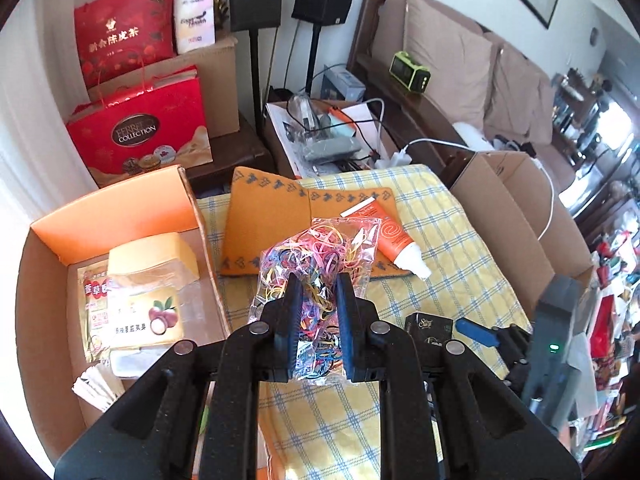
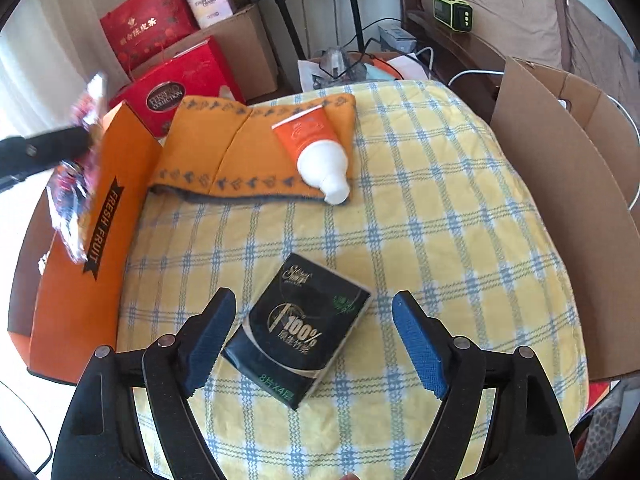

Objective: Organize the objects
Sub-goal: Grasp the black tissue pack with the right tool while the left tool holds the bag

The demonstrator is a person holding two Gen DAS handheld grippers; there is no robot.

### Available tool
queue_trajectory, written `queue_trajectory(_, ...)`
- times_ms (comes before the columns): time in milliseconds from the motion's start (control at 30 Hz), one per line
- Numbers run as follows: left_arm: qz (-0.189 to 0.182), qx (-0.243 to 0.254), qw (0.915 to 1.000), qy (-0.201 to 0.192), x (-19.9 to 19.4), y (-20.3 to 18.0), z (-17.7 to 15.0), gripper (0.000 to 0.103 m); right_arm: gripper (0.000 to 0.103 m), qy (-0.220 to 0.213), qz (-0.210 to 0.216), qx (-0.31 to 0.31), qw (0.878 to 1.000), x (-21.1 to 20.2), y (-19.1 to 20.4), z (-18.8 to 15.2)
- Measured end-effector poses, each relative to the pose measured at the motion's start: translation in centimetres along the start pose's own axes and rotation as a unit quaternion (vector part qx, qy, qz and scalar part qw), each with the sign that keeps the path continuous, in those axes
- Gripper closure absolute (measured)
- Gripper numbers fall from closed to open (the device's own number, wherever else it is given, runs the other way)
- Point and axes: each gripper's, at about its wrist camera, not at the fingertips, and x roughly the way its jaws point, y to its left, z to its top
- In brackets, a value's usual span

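My left claw [image 1: 318, 300] grips a clear bag of coloured rubber bands [image 1: 316, 264], its two black fingers [image 1: 294, 312] pressed together on the bag's lower half while the top fans out above and ahead of the tips. The bag hangs clear of the yellow checked cloth [image 1: 452, 240] below. To the left of this claw, an orange cardboard box [image 1: 108, 208] stands open, holding a pale yellow carton [image 1: 152, 264] and packets printed with fruit. Straight ahead of the claw, beyond the bag, an orange tube with a white cap [image 1: 394, 240] lies on a folded orange towel [image 1: 264, 220].

My right claw [image 2: 316, 322] stands wide apart, clamped on nothing, its blue-padded fingers [image 2: 210, 336] angled down at the cloth [image 2: 440, 220]. A black tissue pack [image 2: 300, 332] lies flat on the cloth between the two fingers, tilted, nearer the left pad than the right; neither pad presses on it. Further ahead of this claw, the same tube [image 2: 316, 148] rests on the towel [image 2: 224, 140], cap towards me. Far to its left, the bag of bands [image 2: 76, 160] shows blurred beside the orange box [image 2: 92, 240]. To the right of this claw, a plain brown cardboard box [image 2: 560, 184] rises at the cloth's edge.
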Motion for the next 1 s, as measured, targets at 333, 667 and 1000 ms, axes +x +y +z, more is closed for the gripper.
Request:
queue_trajectory(333,-0.009,-0.008,0.9994,-0.032,-3.3,0.9,-1.4,0.088,0.029,0.001,-0.031,-0.013,0.999,1.7,0.8,-0.3)
queue_trajectory(667,-0.012,-0.034,0.9983,-0.045,-5.5,3.8,-2.5,0.088,0.044,-0.024,0.004,-0.043,0.999,0.1,1.6,0.5)
queue_trajectory(1000,0.018,-0.072,0.9952,-0.064,-7.9,8.5,-3.1,0.088,0.046,-0.069,0.042,-0.079,0.994,-4.6,4.8,3.4)
